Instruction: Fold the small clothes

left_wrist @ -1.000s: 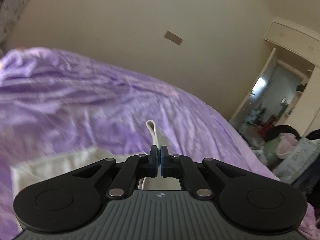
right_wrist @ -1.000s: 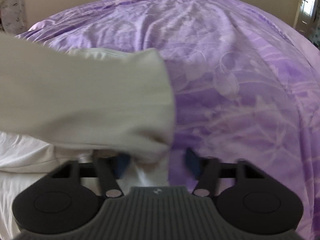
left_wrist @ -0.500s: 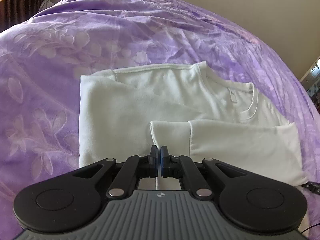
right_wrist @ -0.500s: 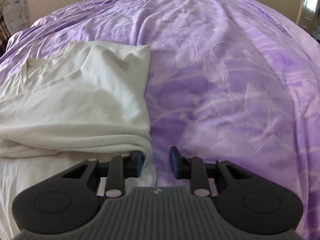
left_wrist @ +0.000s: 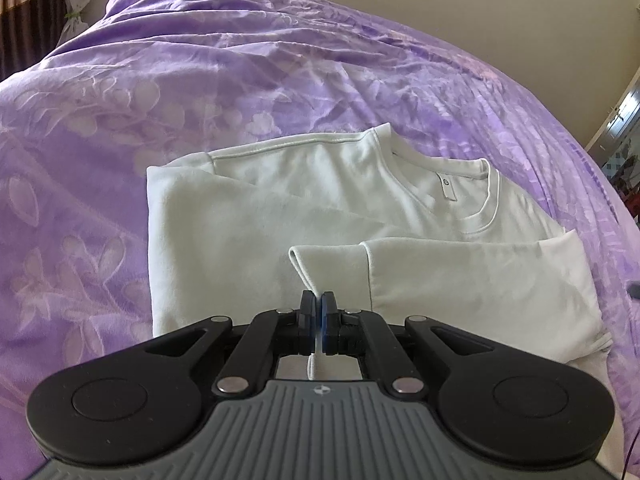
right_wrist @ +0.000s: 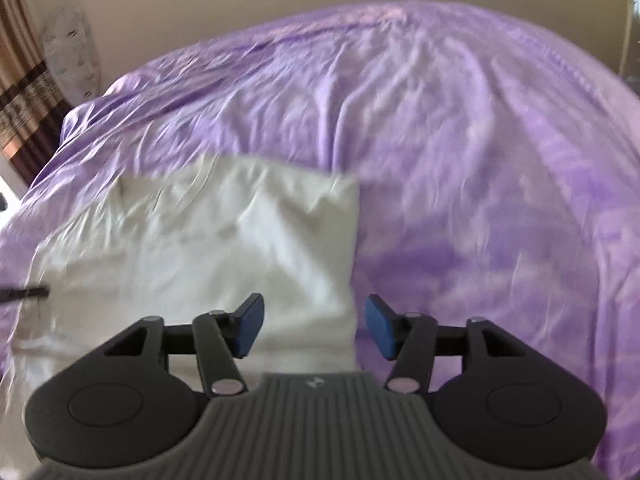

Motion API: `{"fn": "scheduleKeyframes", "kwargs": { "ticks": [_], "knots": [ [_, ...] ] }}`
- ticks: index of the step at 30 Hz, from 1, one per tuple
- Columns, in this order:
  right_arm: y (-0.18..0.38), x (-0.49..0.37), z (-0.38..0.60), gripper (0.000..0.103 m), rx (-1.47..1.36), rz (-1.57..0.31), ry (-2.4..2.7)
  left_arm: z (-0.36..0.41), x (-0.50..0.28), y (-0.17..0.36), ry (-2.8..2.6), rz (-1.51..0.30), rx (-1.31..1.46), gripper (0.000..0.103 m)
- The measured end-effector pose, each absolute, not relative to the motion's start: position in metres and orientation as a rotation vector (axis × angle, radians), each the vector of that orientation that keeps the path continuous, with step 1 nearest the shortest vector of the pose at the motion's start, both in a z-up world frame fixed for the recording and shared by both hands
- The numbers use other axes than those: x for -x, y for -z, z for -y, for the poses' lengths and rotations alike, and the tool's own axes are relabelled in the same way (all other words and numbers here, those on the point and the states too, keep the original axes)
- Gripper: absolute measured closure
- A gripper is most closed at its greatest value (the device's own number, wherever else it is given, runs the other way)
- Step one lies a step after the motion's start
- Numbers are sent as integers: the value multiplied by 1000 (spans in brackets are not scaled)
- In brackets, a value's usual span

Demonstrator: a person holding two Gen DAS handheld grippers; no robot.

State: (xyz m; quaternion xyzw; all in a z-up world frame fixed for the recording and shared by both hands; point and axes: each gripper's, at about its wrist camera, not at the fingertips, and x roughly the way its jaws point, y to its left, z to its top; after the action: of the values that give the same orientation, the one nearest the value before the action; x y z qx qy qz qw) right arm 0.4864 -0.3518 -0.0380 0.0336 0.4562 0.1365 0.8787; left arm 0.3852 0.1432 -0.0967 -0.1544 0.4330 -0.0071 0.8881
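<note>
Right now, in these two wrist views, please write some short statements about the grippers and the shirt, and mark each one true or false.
1. The left gripper is shut on a fold of the white T-shirt. True.
2. The right gripper holds the shirt. False: its jaws stand open, gripping nothing.
3. The T-shirt lies on a purple bedspread. True.
4. The shirt's collar is hidden under a fold. False: it shows in the left wrist view.

Bare purple bedspread (right_wrist: 480, 160) lies open right of the white shirt (right_wrist: 224, 240); nothing blocks there.
</note>
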Motion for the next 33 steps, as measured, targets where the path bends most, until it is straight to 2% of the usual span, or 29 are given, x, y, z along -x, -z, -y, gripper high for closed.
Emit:
{"fn": "scheduleKeyframes", "kwargs": {
  "ticks": [1,2,4,8,14,15,16,17,22,25,28,31,33],
  "knots": [
    [39,-498,350,51,-79,-953,-261,-142,-385,97,15,-899,314,102],
    [43,-510,349,60,-109,-960,-240,-142,-385,98,17,-898,309,102],
    [51,-535,350,70,-187,-976,-209,-142,-385,99,24,-901,303,102],
    [69,-582,344,70,-302,-991,-143,-146,-385,103,40,-906,319,101],
    [88,-627,320,71,-246,-995,-68,-150,-388,108,56,-910,343,101],
    [92,-633,319,76,-241,-1003,-57,-151,-388,108,59,-908,348,101],
    [95,-636,318,93,-231,-1010,-45,-152,-387,107,61,-903,353,101],
    [99,-638,317,103,-213,-1017,-29,-152,-384,105,65,-890,360,102],
    [93,-638,328,103,-169,-958,25,-146,-349,49,194,-685,396,102],
    [93,-641,338,103,-203,-960,32,-150,-335,26,178,-651,367,102],
    [96,-642,333,103,-185,-958,40,-173,-340,39,62,-709,350,102],
    [101,-642,331,103,-204,-965,20,-191,-357,77,41,-822,416,102],
    [98,-636,331,96,-187,-958,22,-190,-363,94,27,-860,410,101]
  ]
}}
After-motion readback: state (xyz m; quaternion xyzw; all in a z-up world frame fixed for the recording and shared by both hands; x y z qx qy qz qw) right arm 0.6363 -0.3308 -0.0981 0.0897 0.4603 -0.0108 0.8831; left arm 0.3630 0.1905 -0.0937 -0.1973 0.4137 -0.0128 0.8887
